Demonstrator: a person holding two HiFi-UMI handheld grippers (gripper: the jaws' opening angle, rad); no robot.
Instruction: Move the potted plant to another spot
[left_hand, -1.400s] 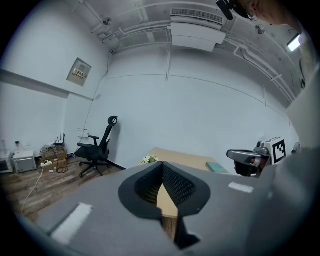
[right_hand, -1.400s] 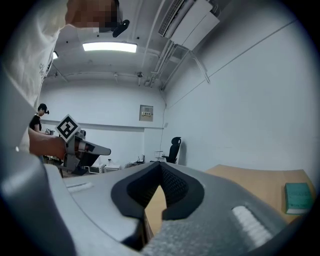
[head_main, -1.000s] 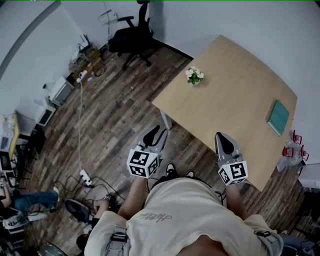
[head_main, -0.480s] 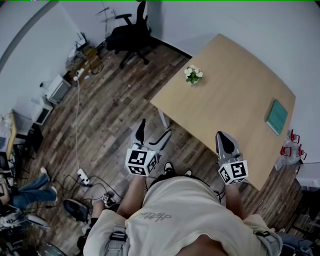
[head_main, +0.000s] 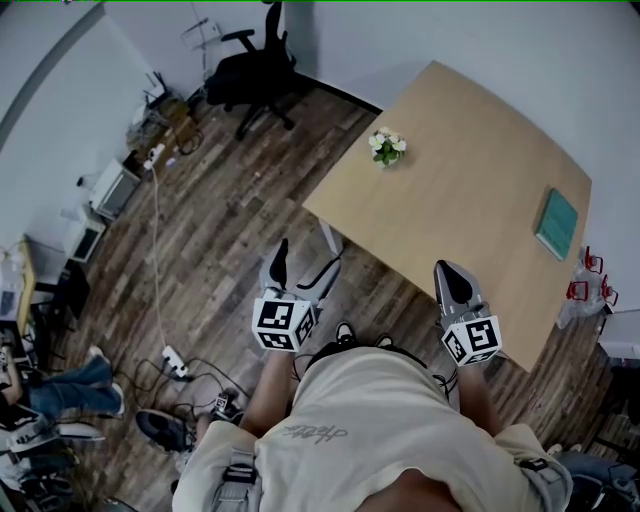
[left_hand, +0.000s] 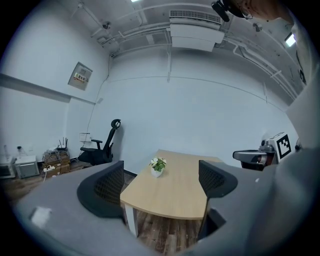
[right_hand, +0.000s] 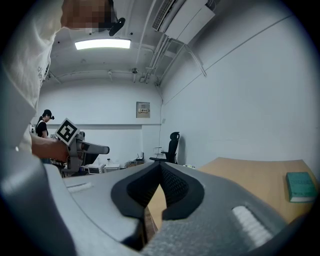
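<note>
Left tool (head_main: 309, 255) just opened wide, empty, and right tool (head_main: 447, 270) closed: a hasty reach could tip the seemingly light potted plant (head_main: 387, 147) off the worktop's (head_main: 470, 205) left edge.

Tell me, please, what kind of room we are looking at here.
Most likely an office or workroom: a wooden table bearing a potted plant, a black swivel chair, and a power strip lying on the plank floor.
</note>
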